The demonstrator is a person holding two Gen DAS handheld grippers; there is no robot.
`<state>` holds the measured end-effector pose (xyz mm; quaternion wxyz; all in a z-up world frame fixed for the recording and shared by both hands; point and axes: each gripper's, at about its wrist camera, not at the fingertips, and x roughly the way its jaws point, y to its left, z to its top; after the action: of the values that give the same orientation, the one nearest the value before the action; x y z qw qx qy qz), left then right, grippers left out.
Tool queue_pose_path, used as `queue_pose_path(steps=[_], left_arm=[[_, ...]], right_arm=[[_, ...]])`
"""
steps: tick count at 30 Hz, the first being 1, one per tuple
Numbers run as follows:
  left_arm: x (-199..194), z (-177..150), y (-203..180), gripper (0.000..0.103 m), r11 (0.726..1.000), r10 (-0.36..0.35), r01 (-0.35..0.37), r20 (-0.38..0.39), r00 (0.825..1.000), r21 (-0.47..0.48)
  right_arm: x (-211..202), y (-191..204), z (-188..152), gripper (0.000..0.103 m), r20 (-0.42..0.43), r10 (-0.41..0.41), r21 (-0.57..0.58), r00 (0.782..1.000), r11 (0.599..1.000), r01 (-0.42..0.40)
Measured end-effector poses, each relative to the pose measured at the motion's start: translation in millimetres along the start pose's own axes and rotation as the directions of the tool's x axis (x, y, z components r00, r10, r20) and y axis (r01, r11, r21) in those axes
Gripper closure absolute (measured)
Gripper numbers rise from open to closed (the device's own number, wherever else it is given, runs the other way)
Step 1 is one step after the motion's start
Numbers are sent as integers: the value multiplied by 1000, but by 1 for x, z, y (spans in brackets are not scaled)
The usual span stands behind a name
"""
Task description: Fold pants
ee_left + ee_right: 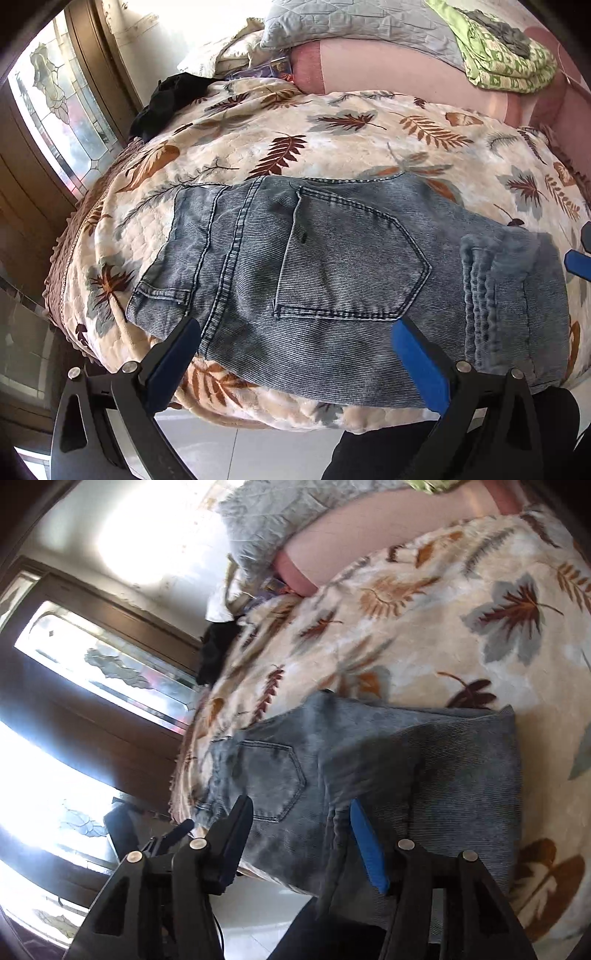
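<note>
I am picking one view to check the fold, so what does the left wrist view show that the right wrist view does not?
Only the left wrist view shows the folded green patterned blanket in full on the pink bedding, and the rolled hem at one end of the jeans. Only the right wrist view shows the right gripper with open jaws above the denim, nothing between its pads. Both show the folded jeans with the back pocket facing up on the leaf-print blanket, the black garment near the far edge, and the patterned glass door.
</note>
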<state>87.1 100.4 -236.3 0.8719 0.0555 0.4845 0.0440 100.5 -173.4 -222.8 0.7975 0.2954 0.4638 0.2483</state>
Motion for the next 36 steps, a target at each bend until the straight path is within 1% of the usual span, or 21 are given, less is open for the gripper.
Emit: queue_pose_path(steps=[4, 5, 7, 9, 10, 11, 13, 15, 17, 18, 19, 20, 22, 23, 24, 25, 27, 29, 32, 33, 36], left_arm=[[-3, -2, -13, 0, 999, -44, 44, -3, 999, 11], [-4, -3, -20, 0, 998, -53, 53, -3, 999, 22], [-5, -7, -38, 0, 995, -69, 69, -7, 998, 67], [-7, -9, -54, 0, 991, -81, 82, -6, 997, 104], [-9, -11, -62, 0, 988, -90, 90, -2, 996, 123], [-11, -12, -72, 0, 985, -98, 97, 4, 995, 146], [-11, -12, -88, 0, 978, -90, 86, 13, 996, 189], [-9, -13, -99, 0, 974, -81, 73, 28, 996, 215], [2, -13, -113, 0, 967, -41, 35, 19, 999, 252], [5, -13, -115, 0, 966, -34, 29, 14, 999, 259], [10, -14, -117, 0, 963, -25, 21, 12, 1000, 267], [18, -16, -121, 0, 961, 4, -3, -1, 1000, 277], [33, -20, -123, 0, 956, 53, -35, -54, 997, 291], [37, -21, -121, 0, 960, 42, -22, -67, 997, 279], [36, -21, -118, 0, 965, 26, -9, -62, 998, 264], [34, -20, -115, 0, 967, 14, 4, -68, 998, 256], [32, -17, -111, 0, 967, 7, 8, -61, 998, 253], [27, -12, -104, 0, 971, 1, 8, -36, 999, 238], [21, -2, -90, 0, 979, -32, 33, -10, 999, 201], [21, -1, -87, 0, 980, -34, 34, -5, 999, 195], [27, 2, -80, 0, 982, -28, 28, 1, 1000, 189]], right_arm=[[-16, -1, -3, 44, 57, -55, -27, 997, 998, 57], [-20, -4, -4, 44, 73, -81, -35, 994, 996, 84], [-26, -10, -7, 45, 76, -111, -47, 991, 992, 114], [-27, -16, -11, 52, 83, -154, -46, 985, 986, 158], [-24, -19, -14, 58, 80, -186, -51, 979, 980, 190], [-21, -22, -15, 60, 75, -207, -55, 976, 976, 211], [-12, -27, -20, 60, 67, -255, -57, 965, 964, 259], [-4, -32, -23, 60, 57, -277, -58, 959, 958, 280], [4, -37, -25, 60, 43, -300, -56, 953, 952, 303], [9, -41, -25, 60, 31, -314, -50, 949, 948, 315], [16, -47, -25, 60, 6, -329, -32, 944, 944, 329], [20, -53, -26, 60, -16, -335, -13, 942, 942, 335], [28, -66, -26, 60, -70, -329, 39, 942, 943, 332], [28, -69, -26, 60, -76, -318, 56, 945, 945, 323], [27, -70, -24, 60, -85, -313, 62, 946, 946, 319], [27, -69, -21, 60, -95, -316, 61, 944, 945, 322], [25, -65, -17, 60, -88, -334, 49, 938, 939, 339], [22, -54, -10, 60, -50, -360, 21, 932, 932, 361], [25, -44, -2, 60, -11, -350, 18, 937, 937, 350], [29, -41, 0, 60, -9, -351, 19, 936, 936, 351], [49, -40, 2, 60, -27, -383, 14, 923, 923, 384]])
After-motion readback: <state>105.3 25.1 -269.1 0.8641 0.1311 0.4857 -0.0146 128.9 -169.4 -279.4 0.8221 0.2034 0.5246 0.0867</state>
